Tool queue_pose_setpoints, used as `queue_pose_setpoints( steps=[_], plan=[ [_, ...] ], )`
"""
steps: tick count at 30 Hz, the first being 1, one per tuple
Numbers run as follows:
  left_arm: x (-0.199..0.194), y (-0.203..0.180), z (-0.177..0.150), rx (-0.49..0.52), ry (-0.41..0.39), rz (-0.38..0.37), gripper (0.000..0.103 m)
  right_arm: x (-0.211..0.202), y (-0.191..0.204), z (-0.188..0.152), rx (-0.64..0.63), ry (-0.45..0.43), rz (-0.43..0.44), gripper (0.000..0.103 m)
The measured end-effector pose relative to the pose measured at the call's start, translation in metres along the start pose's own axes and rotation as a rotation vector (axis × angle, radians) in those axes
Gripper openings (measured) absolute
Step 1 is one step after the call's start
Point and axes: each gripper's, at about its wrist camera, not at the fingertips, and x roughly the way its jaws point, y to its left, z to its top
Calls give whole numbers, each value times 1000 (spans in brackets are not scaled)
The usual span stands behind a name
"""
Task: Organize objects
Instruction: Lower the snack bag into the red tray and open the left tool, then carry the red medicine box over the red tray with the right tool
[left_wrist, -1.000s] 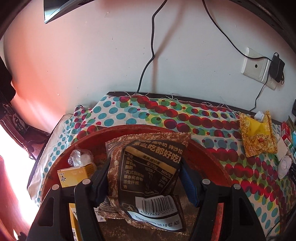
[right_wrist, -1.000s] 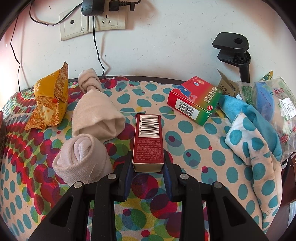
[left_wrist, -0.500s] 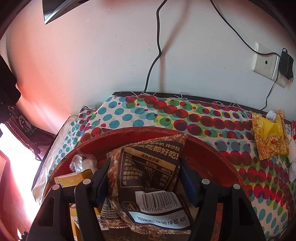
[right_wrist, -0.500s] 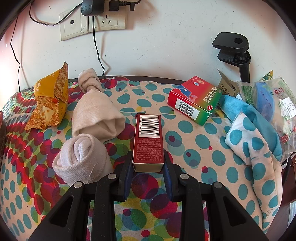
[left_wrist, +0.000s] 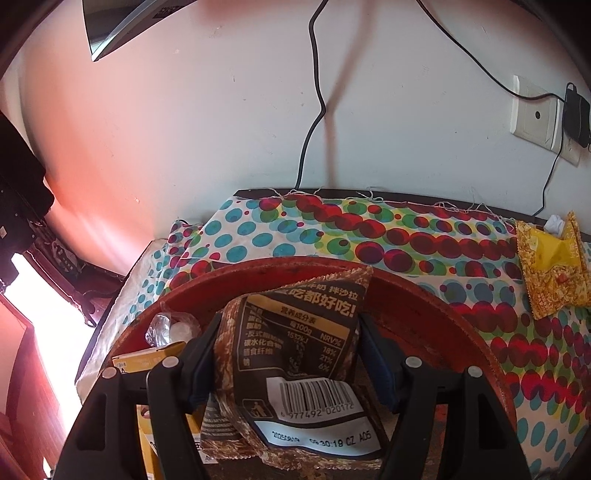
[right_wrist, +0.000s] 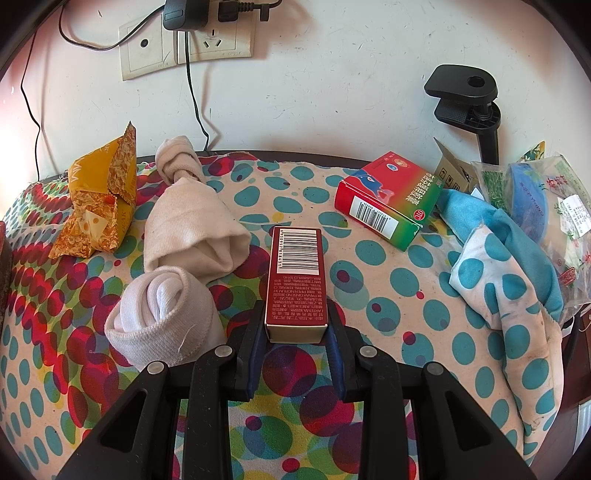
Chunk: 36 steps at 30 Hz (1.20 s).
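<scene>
Left gripper (left_wrist: 286, 354) angled down over the round red basket (left_wrist: 436, 306), jaws spreading at this moment with a dark brown snack packet (left_wrist: 303, 354) between them. Packet standing inside the basket, barcode end lowest, top corner leaning on the far rim. Left finger close against the packet's edge, a narrow gap visible at the right finger; pressing contact not certain. In the basket left of the packet: a yellow box (left_wrist: 147, 360) and, behind it, a crinkled clear wrapper (left_wrist: 166, 326). Basket resting on the polka-dot cloth (left_wrist: 332, 229). Yellow snack bag (left_wrist: 550, 273) on the cloth well to the right of the basket.

Right gripper (right_wrist: 295, 332) pinching the near end of a dark red carton (right_wrist: 297, 277), fingers pressed on both long sides, barcode end pointing away toward the wall. Carton raised just off the cloth or lying on it: cannot tell. Just left of the carton, a rolled white sock (right_wrist: 162, 321); behind that, touching it, a knotted beige sock bundle (right_wrist: 192, 218). Farther left of the carton, the yellow snack bag (right_wrist: 99, 199). Right of the carton and apart from it, a red and green box (right_wrist: 388, 199) lying on its side. Beyond that box, a bunched fold of cloth (right_wrist: 498, 266) and clear plastic bags (right_wrist: 543, 206).
</scene>
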Motion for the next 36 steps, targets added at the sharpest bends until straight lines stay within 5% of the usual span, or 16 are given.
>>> queue_pose_setpoints(
  steps=[15, 27, 36],
  plan=[
    [-54, -1, -4, -18, -89, -53, 77, -1, 1, 1, -5, -1, -5, 28],
    [-108, 37, -80, -238, -123, -91, 77, -7, 3, 1, -26, -31, 19, 27],
    [-125, 47, -95, -240, -176, -80, 77, -9, -6, 5, 6, -47, -4, 27]
  ],
)
